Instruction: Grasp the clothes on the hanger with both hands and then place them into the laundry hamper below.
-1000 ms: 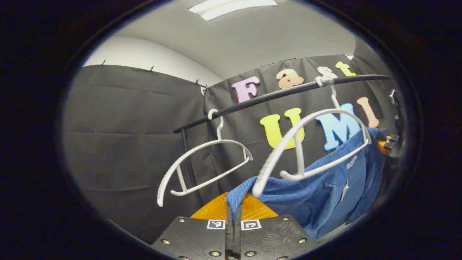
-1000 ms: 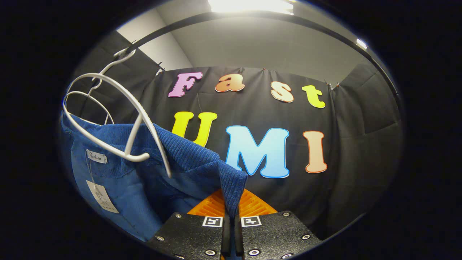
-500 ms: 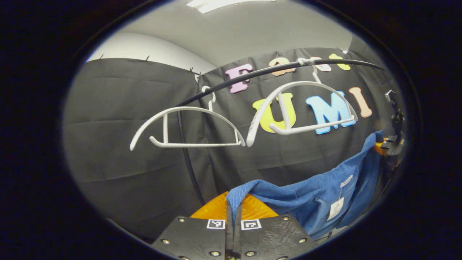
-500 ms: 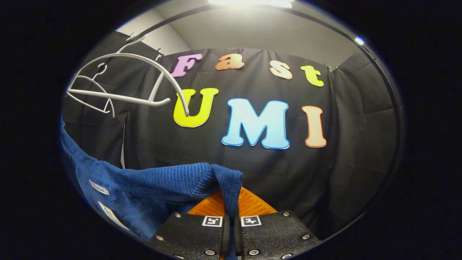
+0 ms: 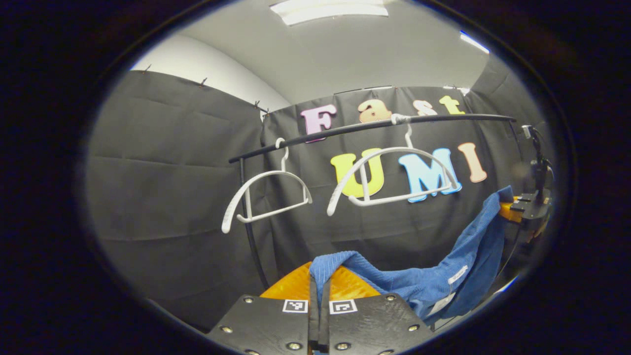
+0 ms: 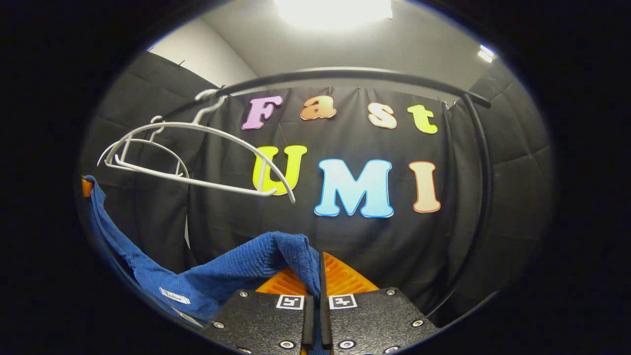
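Left gripper view: left gripper [image 5: 319, 281] jaws pinch the blue garment [image 5: 443, 266]; right gripper [image 6: 315, 276] jaws pinch its other end, below 2 white hangers [image 5: 394, 177].

Blue ribbed garment [image 5: 434, 276] sags below two bare white hangers [image 5: 389, 177].

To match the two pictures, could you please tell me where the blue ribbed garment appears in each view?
Left gripper view: blue ribbed garment drapes from lower centre to the right edge.
Right gripper view: it drapes from lower centre to the left edge.
Shared landmark: nearer white plastic hanger on the black rail.
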Tool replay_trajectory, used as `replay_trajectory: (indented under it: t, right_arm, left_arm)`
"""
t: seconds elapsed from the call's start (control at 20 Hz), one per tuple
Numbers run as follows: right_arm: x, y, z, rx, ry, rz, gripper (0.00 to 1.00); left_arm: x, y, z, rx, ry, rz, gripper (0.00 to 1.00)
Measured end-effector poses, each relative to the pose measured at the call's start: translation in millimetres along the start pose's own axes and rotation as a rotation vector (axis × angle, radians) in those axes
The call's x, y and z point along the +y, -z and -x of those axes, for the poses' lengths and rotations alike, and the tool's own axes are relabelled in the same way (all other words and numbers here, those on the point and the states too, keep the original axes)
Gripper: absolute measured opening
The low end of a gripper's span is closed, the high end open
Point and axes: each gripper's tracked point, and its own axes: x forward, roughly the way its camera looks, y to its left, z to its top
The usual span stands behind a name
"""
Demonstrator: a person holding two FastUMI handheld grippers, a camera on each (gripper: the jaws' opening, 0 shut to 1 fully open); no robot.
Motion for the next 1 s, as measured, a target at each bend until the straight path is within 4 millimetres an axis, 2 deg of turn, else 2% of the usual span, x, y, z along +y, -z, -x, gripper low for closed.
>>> replay_trajectory:
  t: [0.1, 0.2, 0.45, 0.5, 0.55, 0.65, 0.75, 0.8, 1.0]
  right_arm:
    - [8.6, -18.3, 19.4, -0.027, -0.007, -0.01, 0.03]
    - [19.5, -34.6, 39.5, -0.046, -0.016, -0.023, 0.04]
    - [52.9, -64.6, 87.2, -0.083, -0.057, -0.007, 0.04]
    - [62.4, -65.5, 99.9, -0.085, -0.067, -0.003, 0.04]
    - [64.0, -65.4, 101.8, -0.086, -0.077, -0.002, 0.04]
    - [78.0, -69.8, 117.4, -0.087, -0.095, -0.002, 0.04]
    - [91.8, -70.2, 131.6, -0.087, -0.11, -0.002, 0.04]
    - [104.4, -71.3, 145.3, -0.085, -0.116, -0.003, 0.04]
    - [129.2, -52.7, 167.5, -0.048, -0.142, -0.023, 0.04]
  left_arm:
    - [-5.2, -12.6, 12.9, -0.021, 0.032, 0.019, 0.01]
    - [-13.0, -25.2, 17.6, -0.044, 0.073, 0.043, 0.01]
    - [-33.3, -52.8, 46.7, -0.1, 0.159, 0.048, 0.01]
    - [-37.6, -55.4, 54.4, -0.106, 0.174, 0.045, 0.01]
    - [-41.8, -58.0, 62.7, -0.111, 0.19, 0.049, 0.05]
    - [-49.2, -62.2, 77.6, -0.116, 0.223, 0.068, 0.05]
    - [-56.3, -61.3, 82.9, -0.115, 0.247, 0.093, 0.05]
    - [-59.2, -61.0, 83.4, -0.113, 0.258, 0.108, 0.01]
    - [-66.9, -42.5, 97.7, -0.089, 0.293, 0.163, 0.01]
